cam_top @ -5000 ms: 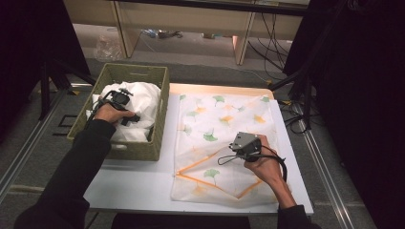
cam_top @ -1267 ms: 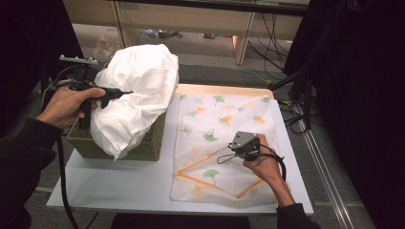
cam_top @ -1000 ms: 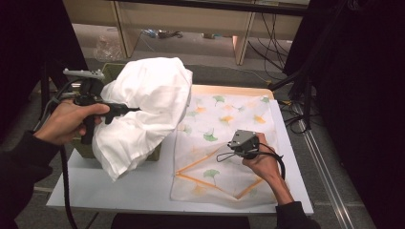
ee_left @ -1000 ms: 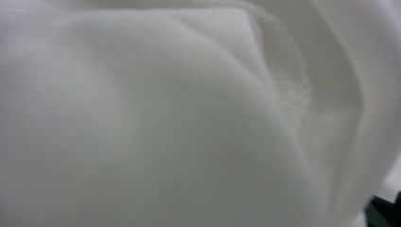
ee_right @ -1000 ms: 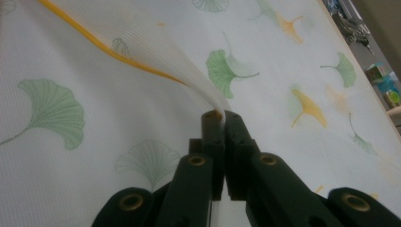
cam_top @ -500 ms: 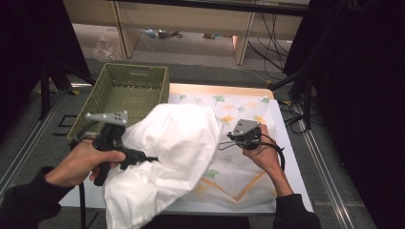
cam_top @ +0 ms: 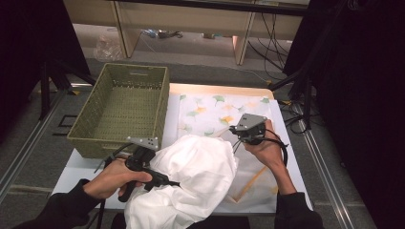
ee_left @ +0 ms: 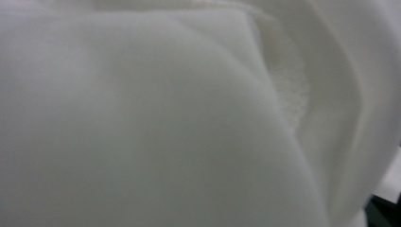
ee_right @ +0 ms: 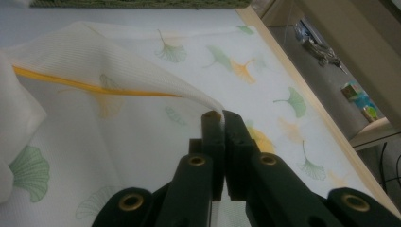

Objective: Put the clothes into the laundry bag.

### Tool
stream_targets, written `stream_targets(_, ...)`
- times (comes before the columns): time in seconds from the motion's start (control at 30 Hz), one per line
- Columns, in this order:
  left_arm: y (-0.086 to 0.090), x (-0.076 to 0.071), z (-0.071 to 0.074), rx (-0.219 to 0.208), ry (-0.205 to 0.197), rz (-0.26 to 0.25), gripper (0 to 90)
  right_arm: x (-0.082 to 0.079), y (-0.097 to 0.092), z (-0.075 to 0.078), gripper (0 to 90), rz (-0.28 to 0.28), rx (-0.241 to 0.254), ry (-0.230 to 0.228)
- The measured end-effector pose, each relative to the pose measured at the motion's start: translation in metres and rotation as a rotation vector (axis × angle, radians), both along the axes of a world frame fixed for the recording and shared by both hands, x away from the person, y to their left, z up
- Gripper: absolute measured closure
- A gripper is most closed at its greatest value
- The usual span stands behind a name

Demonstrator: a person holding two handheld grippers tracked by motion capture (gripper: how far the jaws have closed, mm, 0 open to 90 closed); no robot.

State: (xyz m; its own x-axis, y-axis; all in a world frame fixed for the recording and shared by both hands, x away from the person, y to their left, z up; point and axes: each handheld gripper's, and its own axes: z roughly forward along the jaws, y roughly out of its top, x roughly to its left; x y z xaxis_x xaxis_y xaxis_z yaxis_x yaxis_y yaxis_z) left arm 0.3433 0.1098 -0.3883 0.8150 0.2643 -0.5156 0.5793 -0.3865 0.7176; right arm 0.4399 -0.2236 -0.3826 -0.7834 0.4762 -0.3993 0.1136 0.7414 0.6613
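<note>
Two handheld grippers at work, one white bundle, one patterned cloth, one basket. Left gripper [cam_top: 165, 180] near the front-left corner of the white table [cam_top: 86, 164], jaws buried in the bulky white fabric bundle [cam_top: 191, 186] and closed on a fold of it. Bundle hanging half over the table's front edge and resting partly on the thin white cloth printed with green and orange ginkgo leaves [cam_top: 215, 107], probably for laying inside that cloth. Right gripper [ee_right: 221, 118] with fingers together, pinching a lifted corner of the leaf cloth; corner held up apparently to make room so the bundle can go under or be wrapped. Olive-green woven plastic basket [cam_top: 122, 107] at the back-left corner, nothing inside.
</note>
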Motion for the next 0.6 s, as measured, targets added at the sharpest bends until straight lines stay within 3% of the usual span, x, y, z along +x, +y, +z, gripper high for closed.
stream_targets(0.03,-0.006,-0.001,-0.004,0.005,0.010,0.020,56.8,0.000,0.001,0.001,89.7,0.001,0.001,-0.005)
stream_targets(0.1,-0.015,0.004,-0.012,0.041,-0.014,-0.009,56.8,-0.001,0.002,0.003,89.7,0.014,-0.005,-0.012)
stream_targets(0.13,-0.020,0.006,-0.015,0.043,-0.001,-0.022,56.7,-0.003,0.003,0.004,89.8,-0.004,0.004,-0.007)
stream_targets(0.17,-0.028,0.010,-0.019,0.050,-0.008,-0.030,56.7,-0.004,0.004,0.008,89.8,0.020,-0.004,-0.031)
stream_targets(0.4,-0.046,0.019,-0.021,0.045,-0.020,-0.052,56.5,-0.011,0.009,0.018,89.9,0.035,0.004,-0.051)
stream_targets(0.47,-0.047,0.023,-0.019,0.068,-0.028,-0.032,56.6,-0.014,0.011,0.020,89.9,0.030,0.010,-0.052)
stream_targets(0.53,-0.046,0.032,-0.014,0.151,-0.118,0.013,56.6,-0.015,0.011,0.021,89.9,0.034,0.010,-0.052)
stream_targets(0.6,-0.041,0.042,-0.008,0.144,-0.103,0.068,56.6,-0.015,0.011,0.023,90.0,0.037,0.010,-0.057)
